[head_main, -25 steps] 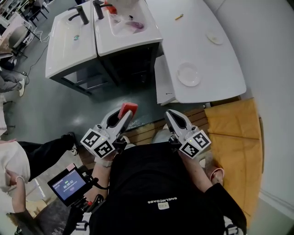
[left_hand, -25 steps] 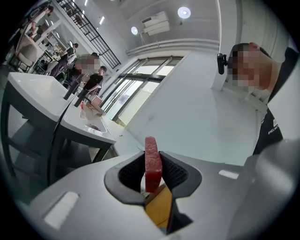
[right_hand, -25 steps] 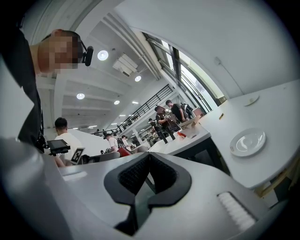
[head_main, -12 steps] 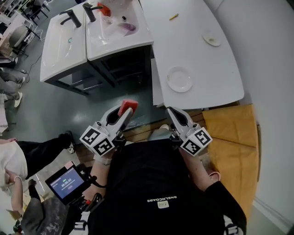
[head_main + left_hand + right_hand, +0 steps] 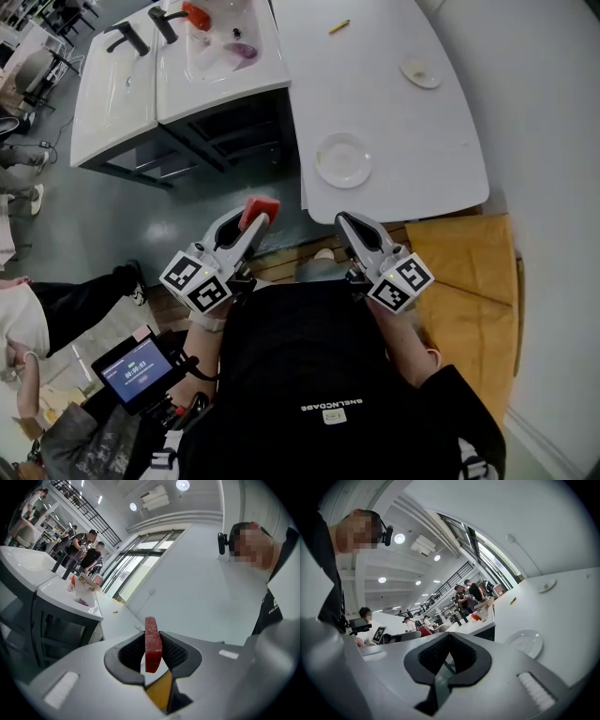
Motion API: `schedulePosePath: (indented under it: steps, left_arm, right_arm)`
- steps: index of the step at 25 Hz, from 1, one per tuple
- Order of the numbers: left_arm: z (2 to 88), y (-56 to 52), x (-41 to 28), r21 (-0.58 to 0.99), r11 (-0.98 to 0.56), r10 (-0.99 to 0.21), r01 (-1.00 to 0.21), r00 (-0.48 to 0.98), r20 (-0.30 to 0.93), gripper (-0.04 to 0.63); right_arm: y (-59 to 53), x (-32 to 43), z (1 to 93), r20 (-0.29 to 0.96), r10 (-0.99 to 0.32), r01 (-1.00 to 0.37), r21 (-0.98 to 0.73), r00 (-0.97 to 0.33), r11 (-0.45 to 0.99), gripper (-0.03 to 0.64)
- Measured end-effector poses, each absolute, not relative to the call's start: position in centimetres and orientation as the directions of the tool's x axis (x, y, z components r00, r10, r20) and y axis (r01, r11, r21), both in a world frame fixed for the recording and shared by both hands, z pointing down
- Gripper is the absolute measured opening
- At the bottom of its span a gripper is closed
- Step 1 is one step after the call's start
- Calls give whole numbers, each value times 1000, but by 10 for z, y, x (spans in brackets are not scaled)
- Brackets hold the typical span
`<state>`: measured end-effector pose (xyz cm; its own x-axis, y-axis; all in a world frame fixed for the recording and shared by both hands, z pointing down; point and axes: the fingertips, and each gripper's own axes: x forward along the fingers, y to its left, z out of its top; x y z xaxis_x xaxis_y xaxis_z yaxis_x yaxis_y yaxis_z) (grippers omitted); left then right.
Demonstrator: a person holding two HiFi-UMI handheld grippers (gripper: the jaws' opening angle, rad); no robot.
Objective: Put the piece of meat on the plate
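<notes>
Left gripper (image 5: pixel 251 223) clamps the piece of meat (image 5: pixel 152 644) upright, short of the plate (image 5: pixel 343 160) on the table (image 5: pixel 412 131). In the head view only its top shows. Right gripper (image 5: pixel 347 223) is closed and empty.

The left gripper (image 5: pixel 251 223) clamps a red piece of meat (image 5: pixel 260 207) in its jaws, over the grey floor (image 5: pixel 141 216) and just short of the white surface (image 5: pixel 403 112). The right gripper (image 5: pixel 345 223), jaws together, points at that surface's near edge. A round white plate (image 5: pixel 343 160) sits close to this edge, straight ahead of the right gripper. Farther back lie a small dish (image 5: pixel 419 73) and a thin yellow stick (image 5: pixel 338 26). A white double washbasin (image 5: pixel 112 94) stands to the left, and brown cardboard (image 5: pixel 469 281) lies at the right.
</notes>
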<state>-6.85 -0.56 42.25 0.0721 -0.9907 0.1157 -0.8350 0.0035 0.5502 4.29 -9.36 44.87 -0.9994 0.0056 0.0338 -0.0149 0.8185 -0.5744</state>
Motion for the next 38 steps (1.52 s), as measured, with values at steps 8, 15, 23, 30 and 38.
schedulePosePath:
  steps: [8, 15, 23, 30, 38]
  left_arm:
    - [417, -37, -50, 564, -15, -988, -825, 99, 118, 109]
    - [411, -55, -30, 590, -60, -980, -805, 160, 118, 109]
    - [406, -67, -6, 613, -129, -960, -779, 253, 120, 109]
    - [445, -104, -31, 665, -168, -935, -727, 332, 127, 109]
    - [468, -138, -33, 699, -207, -903, -685, 409, 134, 109]
  right_arm:
    - [-114, 63, 438, 48, -2, -29, -574, -999, 818, 3]
    - [-119, 89, 426, 80, -52, -89, -569, -995, 817, 3]
    - [-108, 124, 412, 105, -150, -183, -563, -983, 806, 3]
    - [-120, 112, 431, 136, -248, -281, -563, -959, 777, 3]
    - [-120, 132, 432, 178, -365, -402, -514, -914, 757, 4]
